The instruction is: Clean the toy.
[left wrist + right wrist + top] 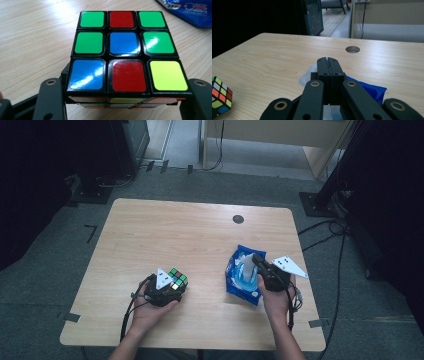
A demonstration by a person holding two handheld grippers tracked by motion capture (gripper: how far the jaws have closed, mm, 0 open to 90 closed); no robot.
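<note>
A scrambled Rubik's cube point(123, 50) sits on the wooden table point(175, 230) at the front left. My left gripper point(172, 287) is shut on it, one black jaw against each side. The cube point(178, 279) shows green, red, blue and yellow tiles on top. At the front right lies a blue wipes packet point(240, 285). My right gripper point(254, 258) is over it, jaws shut on a white wipe point(246, 266) that comes up out of the packet. In the right gripper view a thin white edge shows between the jaw tips of the right gripper point(328, 61), and the wipe point(308, 75) hangs below.
A round cable hole point(238, 219) lies in the table's far right part. Bare wood stretches across the middle and back. Black stands and cables point(320, 227) are on the floor around the table. The cube point(220, 97) is off to the left in the right gripper view.
</note>
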